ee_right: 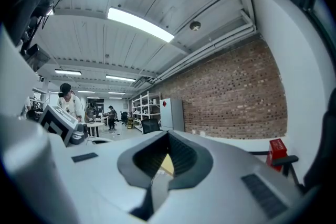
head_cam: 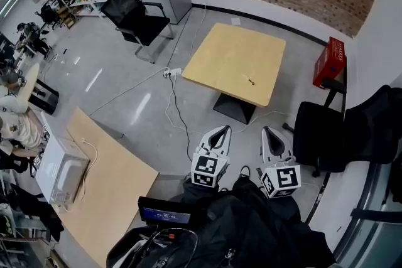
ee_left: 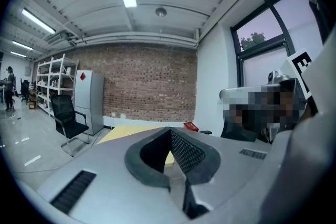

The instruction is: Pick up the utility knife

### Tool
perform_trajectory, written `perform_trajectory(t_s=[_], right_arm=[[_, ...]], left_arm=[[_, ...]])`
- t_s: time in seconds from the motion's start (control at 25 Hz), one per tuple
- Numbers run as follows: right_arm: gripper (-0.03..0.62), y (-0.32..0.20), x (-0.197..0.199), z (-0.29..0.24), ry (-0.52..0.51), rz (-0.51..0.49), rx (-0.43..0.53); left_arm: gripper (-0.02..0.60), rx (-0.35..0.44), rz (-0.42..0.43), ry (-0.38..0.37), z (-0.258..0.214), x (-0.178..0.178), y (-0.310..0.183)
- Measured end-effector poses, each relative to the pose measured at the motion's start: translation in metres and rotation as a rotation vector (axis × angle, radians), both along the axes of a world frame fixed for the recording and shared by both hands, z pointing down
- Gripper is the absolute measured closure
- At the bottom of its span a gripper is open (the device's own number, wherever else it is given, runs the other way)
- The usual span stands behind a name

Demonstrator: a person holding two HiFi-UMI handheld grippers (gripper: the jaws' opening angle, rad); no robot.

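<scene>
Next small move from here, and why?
Probably walk toward the table. A small dark thing, likely the knife, lies near its right edge, well ahead of the left gripper and right gripper, both with jaws together and empty.

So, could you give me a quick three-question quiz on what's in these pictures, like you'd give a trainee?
1. True or false: the left tool and the right tool are each gripping something.
2. The small dark item, likely the utility knife, lies on: A the floor; B the yellow table; C a black chair.
3. Fill in: the box right of the table is ____ in colour.
Key: 1 false, both are shut and empty; 2 B; 3 red.
</scene>
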State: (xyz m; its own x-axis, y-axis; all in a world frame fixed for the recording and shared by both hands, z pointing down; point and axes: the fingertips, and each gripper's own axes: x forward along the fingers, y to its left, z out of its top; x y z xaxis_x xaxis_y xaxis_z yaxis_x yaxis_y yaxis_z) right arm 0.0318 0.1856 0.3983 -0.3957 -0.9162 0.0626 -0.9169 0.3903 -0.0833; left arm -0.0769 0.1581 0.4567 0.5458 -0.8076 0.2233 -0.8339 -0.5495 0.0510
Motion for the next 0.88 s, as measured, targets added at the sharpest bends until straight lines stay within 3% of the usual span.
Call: perform_trajectory(t_s=[0.6,0.88], right_arm=[[0.591,-0.088,0.065,-0.002,0.000,-0.035,0.012],[0.589,-0.109,0.074,0.013,-0.002,-0.077,-0.031]], left_arm=[[0.581,0.065,0.007,-0.032,-0.017,0.073,-0.087],[0.581,0.031,-0.028,-0.045,-0.004,0.084,-0.107]])
